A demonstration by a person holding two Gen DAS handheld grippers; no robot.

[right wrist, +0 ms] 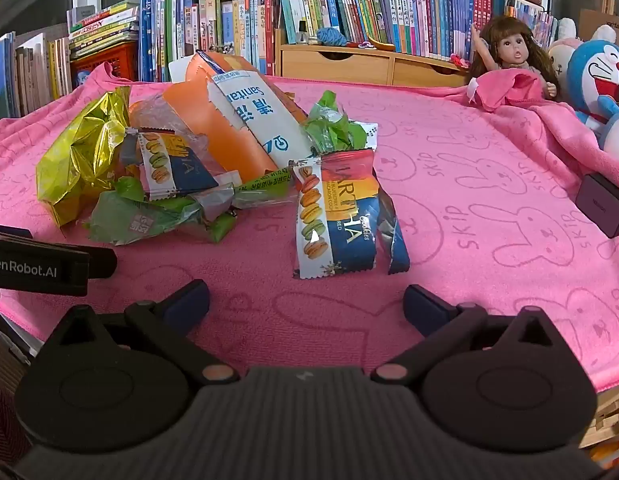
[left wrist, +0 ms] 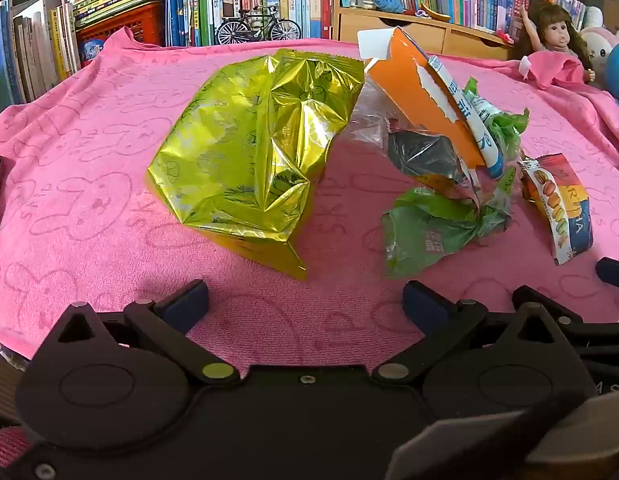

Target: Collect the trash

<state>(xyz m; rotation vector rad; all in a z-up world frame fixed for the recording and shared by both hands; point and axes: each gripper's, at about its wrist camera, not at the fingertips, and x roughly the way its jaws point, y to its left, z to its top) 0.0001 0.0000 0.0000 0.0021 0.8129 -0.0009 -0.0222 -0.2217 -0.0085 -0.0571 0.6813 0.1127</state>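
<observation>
Both your grippers, left [left wrist: 305, 300] and right [right wrist: 305, 300], hover with fingers spread wide, holding nothing. The crinkled macaron-print cookie wrapper [right wrist: 333, 216] lies flat on the pink towel-covered surface [right wrist: 489, 200], just ahead of your right fingers. It looks light, slick and limp; pinch its raised crimped edge.

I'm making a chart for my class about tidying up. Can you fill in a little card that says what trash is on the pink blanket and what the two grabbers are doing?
surface: pink towel
biggest trash: gold foil bag
torn trash: orange packet
crumpled trash: green wrapper
nearest right gripper: macaron cookie wrapper
left gripper: open, holding nothing
right gripper: open, holding nothing
collected so far: nothing held
</observation>
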